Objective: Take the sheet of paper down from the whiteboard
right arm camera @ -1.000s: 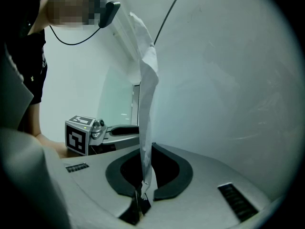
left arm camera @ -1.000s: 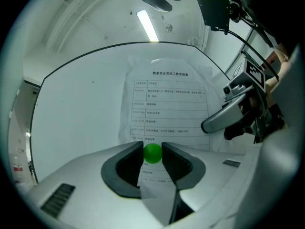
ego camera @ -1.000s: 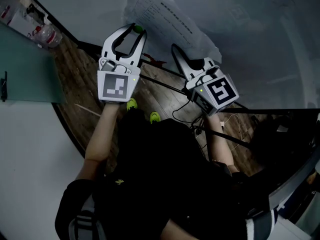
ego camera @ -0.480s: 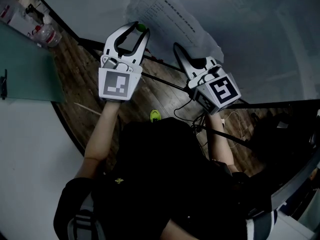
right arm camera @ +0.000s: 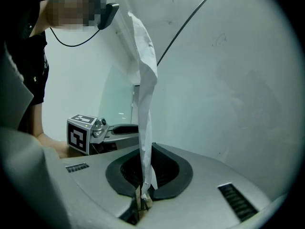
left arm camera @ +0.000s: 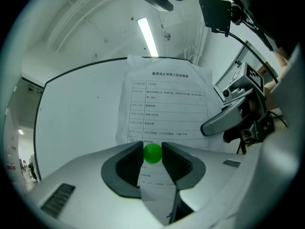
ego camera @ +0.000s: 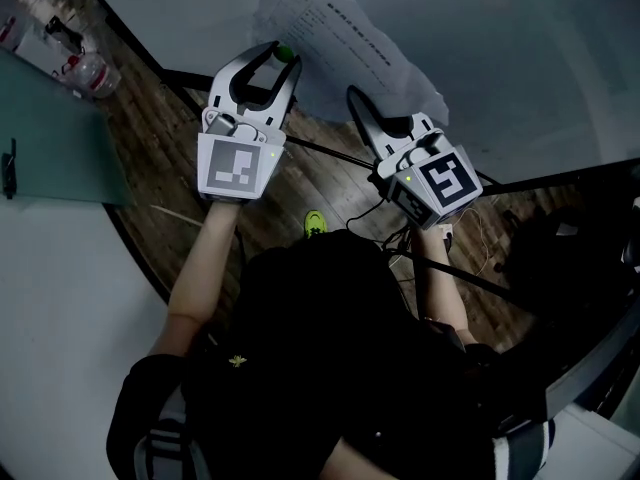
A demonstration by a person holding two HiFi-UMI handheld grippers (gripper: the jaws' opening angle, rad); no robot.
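Observation:
The printed sheet of paper (ego camera: 345, 43) lies against the whiteboard (ego camera: 520, 58), crumpled along its lower part. My left gripper (ego camera: 279, 56) is shut on a round green magnet (ego camera: 284, 55) at the sheet's lower left. In the left gripper view the green magnet (left arm camera: 152, 153) sits between the tips of the left gripper (left arm camera: 152, 151), in front of the sheet of paper (left arm camera: 167, 109). My right gripper (ego camera: 352, 96) is shut on the sheet's lower right edge. In the right gripper view the sheet of paper (right arm camera: 145, 94) stands edge-on, pulled off the board, pinched in the right gripper (right arm camera: 145, 148).
Black bars of the board's stand (ego camera: 340, 153) cross the wooden floor (ego camera: 170, 158) below the grippers, with cables (ego camera: 375, 223) beside them. A plastic bottle (ego camera: 92, 71) and a grey-green panel (ego camera: 50, 138) are at the left. The person's dark torso fills the lower middle.
Both grips are unchanged and the grippers have barely shifted. The person's green shoes below have moved; only one shows now. The board's frame at the right has swung in the view.

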